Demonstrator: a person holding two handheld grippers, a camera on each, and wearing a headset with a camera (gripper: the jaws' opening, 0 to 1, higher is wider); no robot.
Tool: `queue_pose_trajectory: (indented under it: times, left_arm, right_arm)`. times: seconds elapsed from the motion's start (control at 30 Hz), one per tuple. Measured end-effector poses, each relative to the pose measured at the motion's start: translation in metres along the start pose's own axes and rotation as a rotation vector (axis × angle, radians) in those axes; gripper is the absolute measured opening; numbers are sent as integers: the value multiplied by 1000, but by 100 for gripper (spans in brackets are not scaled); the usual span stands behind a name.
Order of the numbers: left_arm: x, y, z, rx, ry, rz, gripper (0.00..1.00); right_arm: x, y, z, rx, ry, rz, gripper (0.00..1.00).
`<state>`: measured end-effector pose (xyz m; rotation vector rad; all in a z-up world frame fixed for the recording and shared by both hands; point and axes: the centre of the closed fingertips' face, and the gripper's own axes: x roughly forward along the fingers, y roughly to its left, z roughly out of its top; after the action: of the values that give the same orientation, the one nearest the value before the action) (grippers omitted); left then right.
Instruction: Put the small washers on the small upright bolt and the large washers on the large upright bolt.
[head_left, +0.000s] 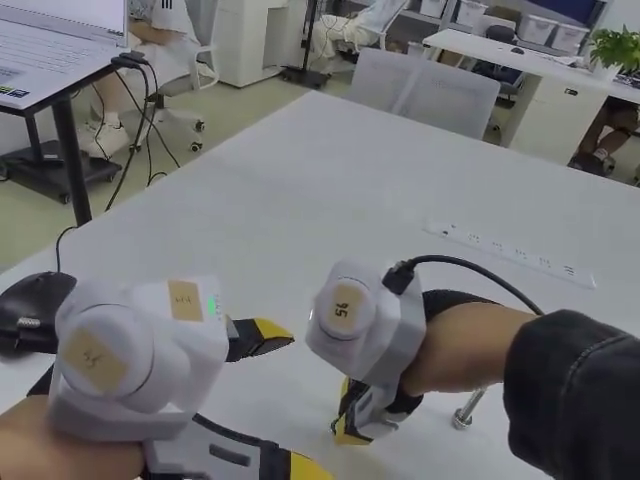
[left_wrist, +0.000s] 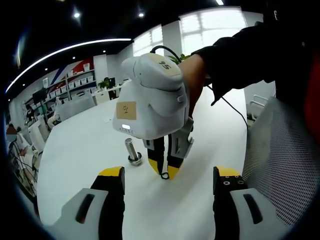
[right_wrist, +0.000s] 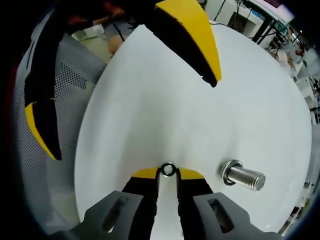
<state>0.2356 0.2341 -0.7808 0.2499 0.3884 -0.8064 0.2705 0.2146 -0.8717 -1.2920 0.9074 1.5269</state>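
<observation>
Washer (right_wrist: 164, 167) is sitting clenched in the tips of our right gripper (right_wrist: 168, 175), near the upright bolt (right_wrist: 242, 176). Our left gripper (left_wrist: 170, 174) is hovering released opposite.

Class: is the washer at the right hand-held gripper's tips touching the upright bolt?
Apart. The right gripper view shows bare table between the washer, pinched in the right hand-held gripper, and the bolt.

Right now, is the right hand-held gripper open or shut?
Shut: in its own view the right hand-held gripper pinches a small washer between its yellow tips.
</observation>
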Motion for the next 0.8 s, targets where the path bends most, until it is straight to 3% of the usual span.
queue_pose_trajectory:
  times: [0.57, 0.8]
  left_arm:
    - [1, 1, 1, 1, -2, -2, 71]
    - [2, 0, 1, 2, 1, -8, 71]
  right_arm:
    - [-3, 2, -7, -1, 22, 4, 14]
    - [-16, 2, -12, 21, 10, 5, 14]
